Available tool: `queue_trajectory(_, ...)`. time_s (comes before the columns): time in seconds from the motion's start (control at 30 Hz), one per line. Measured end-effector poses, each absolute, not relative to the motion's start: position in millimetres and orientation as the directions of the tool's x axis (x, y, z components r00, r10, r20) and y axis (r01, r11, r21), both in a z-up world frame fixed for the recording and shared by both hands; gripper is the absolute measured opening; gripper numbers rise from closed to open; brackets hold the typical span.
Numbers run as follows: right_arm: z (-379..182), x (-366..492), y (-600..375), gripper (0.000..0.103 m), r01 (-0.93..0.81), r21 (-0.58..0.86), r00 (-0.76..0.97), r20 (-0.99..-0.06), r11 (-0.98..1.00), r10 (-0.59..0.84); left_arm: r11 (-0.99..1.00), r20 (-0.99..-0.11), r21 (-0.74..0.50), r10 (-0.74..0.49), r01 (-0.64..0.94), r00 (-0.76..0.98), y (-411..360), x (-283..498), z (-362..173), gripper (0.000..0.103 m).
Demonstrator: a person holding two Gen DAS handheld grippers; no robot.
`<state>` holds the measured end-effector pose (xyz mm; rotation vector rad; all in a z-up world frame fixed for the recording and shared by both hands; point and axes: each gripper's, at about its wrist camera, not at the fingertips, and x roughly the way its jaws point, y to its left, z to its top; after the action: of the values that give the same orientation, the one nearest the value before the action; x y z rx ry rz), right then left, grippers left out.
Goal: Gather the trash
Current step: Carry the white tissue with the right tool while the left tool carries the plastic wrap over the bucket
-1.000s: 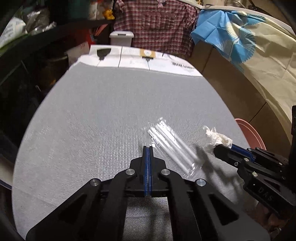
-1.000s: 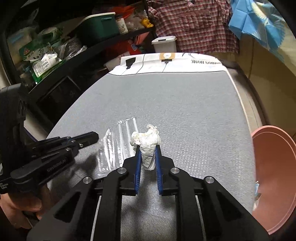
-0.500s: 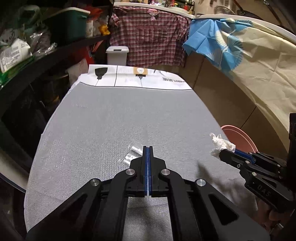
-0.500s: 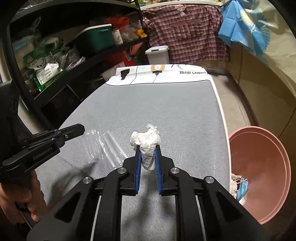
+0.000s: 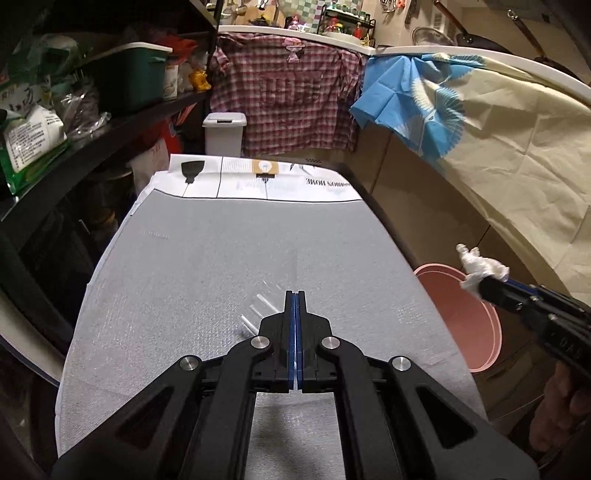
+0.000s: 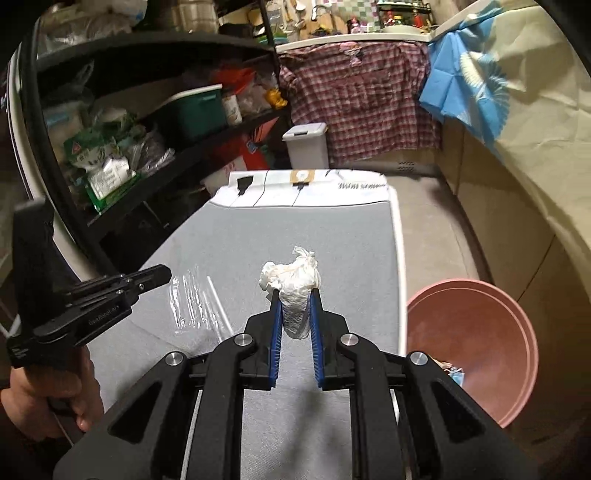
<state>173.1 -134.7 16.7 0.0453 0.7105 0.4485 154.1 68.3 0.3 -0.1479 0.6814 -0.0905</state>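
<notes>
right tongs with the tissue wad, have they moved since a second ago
Yes. The right tongs, holding the tissue wad, rose and shifted right, toward the pink basin beside the grey table.

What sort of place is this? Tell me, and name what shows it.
Probably a cramped home kitchen or utility corner: a counter with utensils and jars, a storage shelf crammed with packets and tubs, a checked shirt hung up, and a padded ironing-style board.

Dark cluttered shelves (image 6: pixel 155 155) left, plaid shirt (image 5: pixel 291 103) behind, cream cloth (image 5: pixel 517 155) right.

Crumpled paper wad (image 6: pixel 291 291) – glossy clear plastic wrapper (image 6: pixel 195 302) – matt woven cloth (image 5: pixel 207 258).
</notes>
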Motion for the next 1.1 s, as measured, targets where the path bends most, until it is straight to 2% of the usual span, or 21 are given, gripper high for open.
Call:
queue_trajectory(0.43,51,162,-200,0.015,-0.306,0.148,0.749,-0.572,0.941,0.334,0.983,-0.598,-0.16,-0.168,0.089,0.784,43,150,14,0.0)
queue_trajectory(0.73,51,162,-232,0.015,-0.258,0.116,0.782,-0.558,0.959,0.278,0.98,-0.593,-0.153,-0.196,0.13,0.781,17,158,19,0.0)
queue_trajectory(1.1,33,167,-269,0.015,-0.18,0.15,0.787,-0.571,0.972,0.234,0.971,-0.592,-0.137,-0.238,0.195,0.77,-22,170,20,0.0)
